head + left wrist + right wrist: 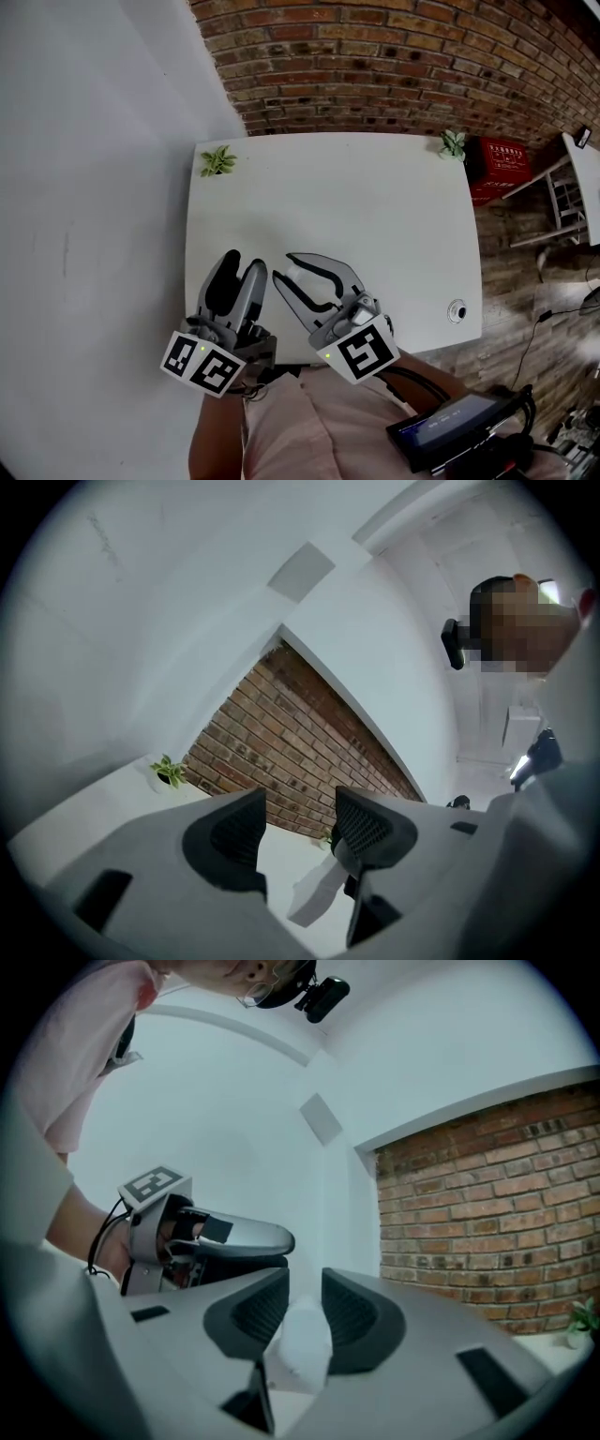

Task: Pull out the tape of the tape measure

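Both grippers hover level over the near part of the white table (375,216). My right gripper (283,267) (305,1302) is shut on a small white object (300,1349) (286,275), apparently the tape measure's case, which sits between its dark ribbed pads. The left gripper (244,262) (298,817) stands beside it on the left, jaws apart with nothing between them. In the left gripper view the white object (314,897) shows low and to the right of those jaws. Seen from the right gripper view, the left gripper (281,1246) lies close by. No pulled-out tape is visible.
A small potted plant (217,160) stands at the table's far left corner and another (453,143) at the far right. A round fitting (457,310) sits near the right front edge. A brick wall runs behind. A red crate (502,167) stands right of the table.
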